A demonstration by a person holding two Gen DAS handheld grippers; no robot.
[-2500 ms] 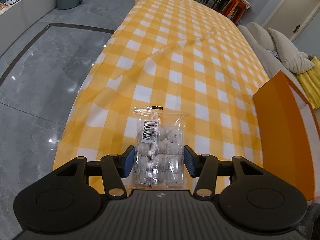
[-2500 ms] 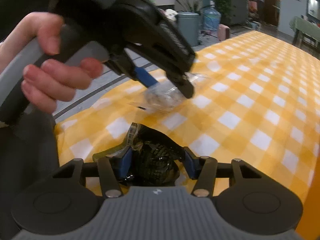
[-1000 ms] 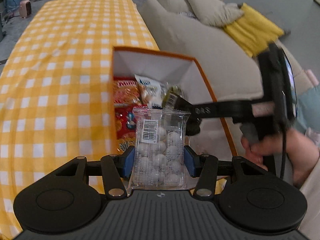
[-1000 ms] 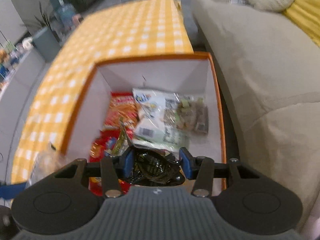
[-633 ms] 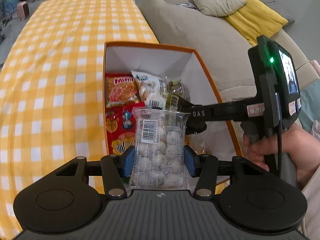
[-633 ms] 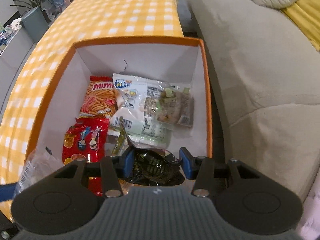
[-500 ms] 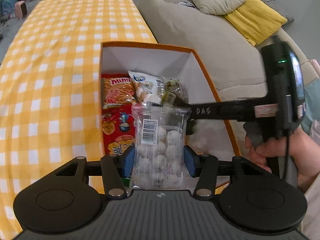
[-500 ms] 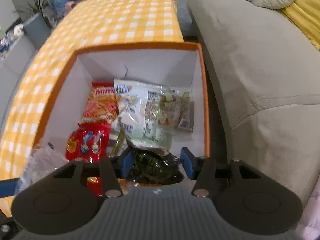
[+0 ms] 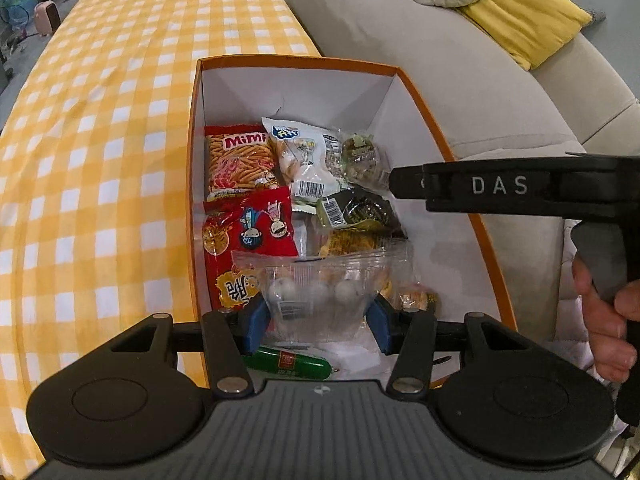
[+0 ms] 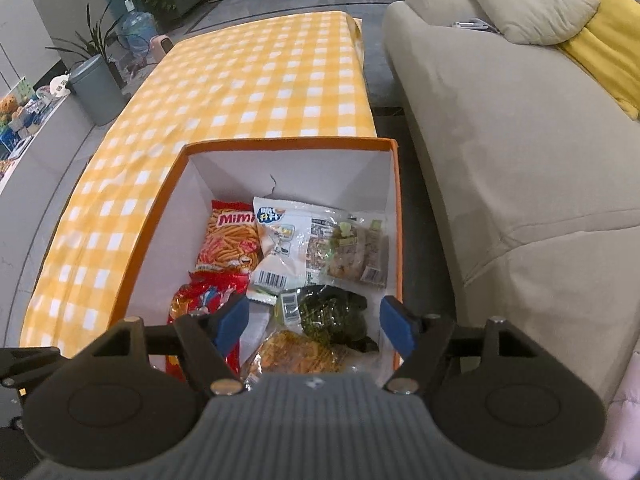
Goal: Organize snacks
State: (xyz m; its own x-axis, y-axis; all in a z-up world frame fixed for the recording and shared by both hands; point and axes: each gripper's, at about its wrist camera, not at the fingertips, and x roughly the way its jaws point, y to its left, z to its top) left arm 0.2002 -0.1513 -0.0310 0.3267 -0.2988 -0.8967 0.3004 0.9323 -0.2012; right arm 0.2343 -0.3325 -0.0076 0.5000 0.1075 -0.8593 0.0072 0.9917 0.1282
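Only the left wrist view shows the green sausage stick, lying at the near end of the orange box, low by the left gripper. That view also shows the clear bag of white balls between the blue pads of the left gripper; the pads sit close beside the bag on both sides, but I cannot tell if they press it or have let go. The bag hangs over the near part of the box. A little farther in lie a red cartoon bag on the left and a dark green bag on the right, then the Mimi stick bag and a white bag at the far end. The right gripper's black body crosses in from the right, with a hand on its handle. The right wrist view shows the right gripper with its tongs spread wide and holding nothing. The dark green bag lies in the box below and between them, not touching them, with an orange snack bag nearer. Only this view shows the far end of the checked cloth, the grey bin on the far left and the long sofa on the right.
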